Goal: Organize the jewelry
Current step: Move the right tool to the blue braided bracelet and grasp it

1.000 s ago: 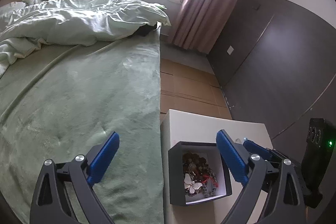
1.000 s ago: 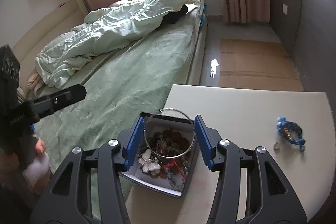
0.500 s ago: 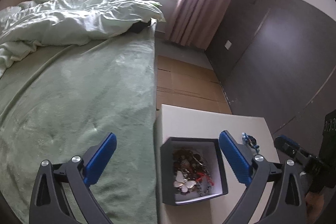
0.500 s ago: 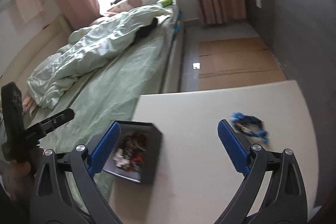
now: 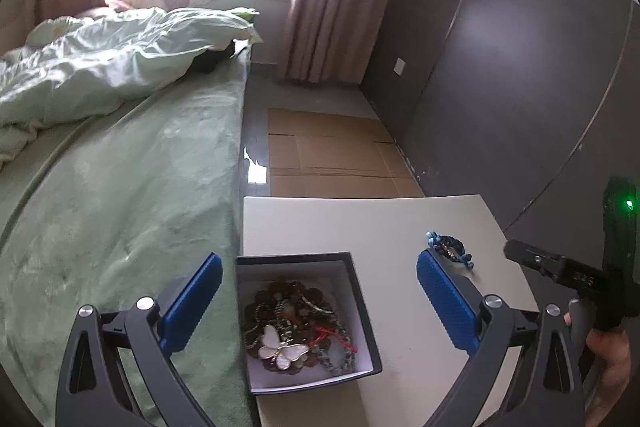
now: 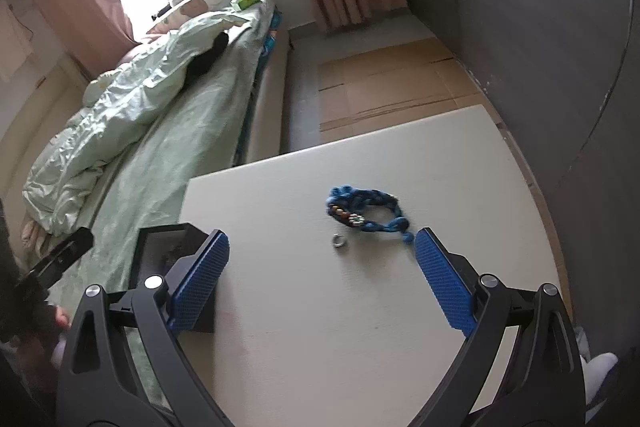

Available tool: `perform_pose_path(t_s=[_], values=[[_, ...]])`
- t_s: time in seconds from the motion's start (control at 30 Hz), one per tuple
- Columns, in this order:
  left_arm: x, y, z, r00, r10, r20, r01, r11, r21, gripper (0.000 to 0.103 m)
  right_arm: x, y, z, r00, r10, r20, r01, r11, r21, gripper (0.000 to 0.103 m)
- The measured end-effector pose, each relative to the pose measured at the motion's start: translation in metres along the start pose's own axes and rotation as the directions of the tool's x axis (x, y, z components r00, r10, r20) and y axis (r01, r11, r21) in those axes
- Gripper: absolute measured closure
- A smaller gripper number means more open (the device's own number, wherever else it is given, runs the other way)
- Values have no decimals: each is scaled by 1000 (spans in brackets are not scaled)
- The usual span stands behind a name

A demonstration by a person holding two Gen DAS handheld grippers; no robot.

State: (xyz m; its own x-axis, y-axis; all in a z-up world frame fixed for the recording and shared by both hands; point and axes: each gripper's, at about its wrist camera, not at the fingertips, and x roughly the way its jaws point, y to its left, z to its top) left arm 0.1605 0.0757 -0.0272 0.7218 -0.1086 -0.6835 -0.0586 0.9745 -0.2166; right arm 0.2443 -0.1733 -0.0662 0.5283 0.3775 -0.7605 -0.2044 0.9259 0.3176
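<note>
Jaws of both grippers stood apart and empty; I aimed my right gripper (image 6: 322, 281) at the blue bracelet (image 6: 366, 213), since it lay outside the box (image 5: 360, 301).

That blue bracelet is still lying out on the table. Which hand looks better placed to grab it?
Probably the right. The right gripper is open and points at the blue bracelet, with bare table between. The left gripper, also open, hangs over the jewelry box, bracelet off to its side.

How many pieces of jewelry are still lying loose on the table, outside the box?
2: a blue braided bracelet toward the table's far side, and a small silver ring just in front of it. The rest sits tangled in the box, too jumbled to count.
</note>
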Motion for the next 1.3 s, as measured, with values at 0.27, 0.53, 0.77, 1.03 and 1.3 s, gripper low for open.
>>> perform_pose_path(t_s=[0.27,0.53,0.77,1.03,1.3], values=[[24,-4,-1,1000,7,-24,-8,1000,-21,19,40,1,9,998,-59,-32,57,996,-67,10],[50,6,8,999,-6,-46,3,997,-73,25,82,14,14,983,-169,-67,157,976,-150,10],[71,-2,14,998,9,-56,-11,999,-49,27,119,11,14,963,-257,-86,236,951,-200,29],[83,-28,18,999,-8,-37,8,1000,4,32,120,-5,17,971,-196,-137,174,972,-157,68],[93,-58,9,998,-34,-57,37,998,46,36,79,-28,32,992,-78,-103,74,996,-42,69]])
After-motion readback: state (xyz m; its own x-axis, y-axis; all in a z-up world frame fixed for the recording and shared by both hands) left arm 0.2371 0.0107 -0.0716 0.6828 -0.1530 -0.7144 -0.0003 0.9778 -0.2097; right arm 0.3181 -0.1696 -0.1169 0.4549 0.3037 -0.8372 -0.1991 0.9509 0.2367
